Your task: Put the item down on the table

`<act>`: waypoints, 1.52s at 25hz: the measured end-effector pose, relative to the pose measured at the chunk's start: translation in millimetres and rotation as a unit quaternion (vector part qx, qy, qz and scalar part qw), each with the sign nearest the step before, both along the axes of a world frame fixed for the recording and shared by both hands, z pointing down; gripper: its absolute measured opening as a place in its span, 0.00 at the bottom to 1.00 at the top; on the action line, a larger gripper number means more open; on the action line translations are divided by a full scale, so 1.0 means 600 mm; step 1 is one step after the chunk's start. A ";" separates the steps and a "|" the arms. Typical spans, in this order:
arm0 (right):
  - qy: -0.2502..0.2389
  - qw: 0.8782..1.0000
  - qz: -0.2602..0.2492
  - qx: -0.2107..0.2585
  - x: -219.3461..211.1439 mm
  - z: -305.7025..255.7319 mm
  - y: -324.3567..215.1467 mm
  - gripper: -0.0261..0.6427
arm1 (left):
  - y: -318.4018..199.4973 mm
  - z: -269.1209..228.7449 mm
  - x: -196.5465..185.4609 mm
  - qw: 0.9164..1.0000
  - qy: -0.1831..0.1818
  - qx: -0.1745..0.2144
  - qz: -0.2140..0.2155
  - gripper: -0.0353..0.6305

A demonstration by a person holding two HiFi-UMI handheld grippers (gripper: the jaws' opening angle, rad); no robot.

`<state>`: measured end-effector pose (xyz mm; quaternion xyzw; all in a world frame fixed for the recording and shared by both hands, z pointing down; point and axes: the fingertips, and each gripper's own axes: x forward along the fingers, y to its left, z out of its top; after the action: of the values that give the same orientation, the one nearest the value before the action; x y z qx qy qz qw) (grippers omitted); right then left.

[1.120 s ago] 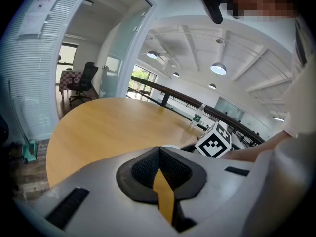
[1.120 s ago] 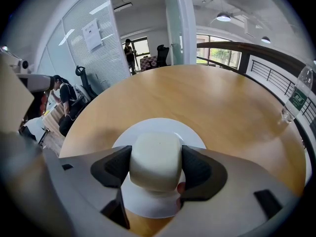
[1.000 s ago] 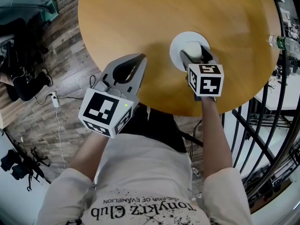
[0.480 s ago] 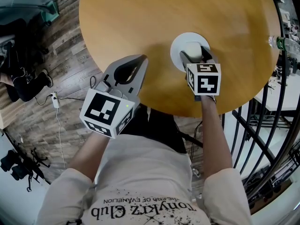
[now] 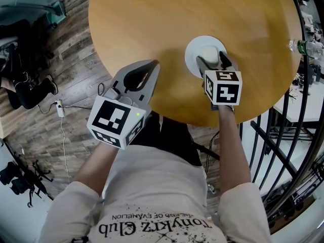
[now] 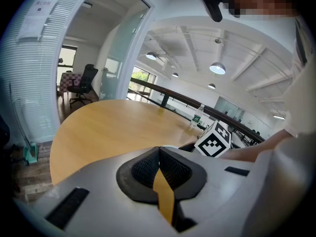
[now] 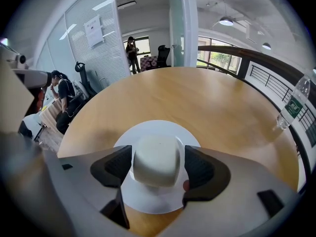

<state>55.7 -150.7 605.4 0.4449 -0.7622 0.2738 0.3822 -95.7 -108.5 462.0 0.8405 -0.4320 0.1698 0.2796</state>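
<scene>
item on the plate, right jaws loosening: release step in hand

head view first. the round table (image 5: pixel 167 19) fills the top of the picture, and the white plate (image 5: pixel 192 52) sits toward its 6 o'clock edge, close to me. on it rests the cream-white item (image 5: pixel 209 51), with my right gripper (image 5: pixel 211 59) reaching in from 6 o'clock, one jaw at either side of it. my left gripper (image 5: pixel 152 65) hangs at 9 o'clock of the plate, over the table's rim and well apart from it. a water bottle (image 5: pixel 304 45) stands at the table's 3 o'clock edge.

left gripper view now. the jaws meet at the tips with nothing between them, only a strip of table wood showing through the slit lower down. clenched and empty, out of the job.

right gripper view. the item (image 7: pixel 157 159) sits between the black pads, its base down on the plate (image 7: pixel 148 130). the 9 o'clock pad is at its side; at the 3 o'clock pad i see a thin pale sliver between pad and item, so i read the grip as let go, or very nearly.

my call: the set-down looks done and the release is in hand. next i'd spread the jaws wider, then draw straight back toward 6 o'clock and up, without nudging the item or dragging the plate.
</scene>
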 end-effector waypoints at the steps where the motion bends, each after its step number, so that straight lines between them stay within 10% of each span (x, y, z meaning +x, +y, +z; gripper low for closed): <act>1: -0.003 1.000 0.001 0.003 -0.001 -0.007 0.000 0.52 | 0.001 -0.001 -0.001 1.000 0.000 0.001 0.000 0.09; 17: -0.061 0.994 0.064 0.061 0.063 -0.160 0.064 0.51 | 0.038 -0.109 0.013 0.998 -0.010 0.057 0.015 0.09; 29: -0.066 0.986 0.046 0.143 0.106 -0.292 0.150 0.16 | 0.109 -0.185 0.082 0.994 -0.001 0.096 0.042 0.09; 38: -0.101 0.978 0.046 0.175 0.126 -0.357 0.206 0.09 | 0.128 -0.216 0.116 0.992 0.009 0.110 0.055 0.09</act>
<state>131.6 -27.3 391.2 0.5093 -0.8119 0.1969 0.2067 -25.9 -31.9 332.3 0.8900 -0.3986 0.1287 0.1800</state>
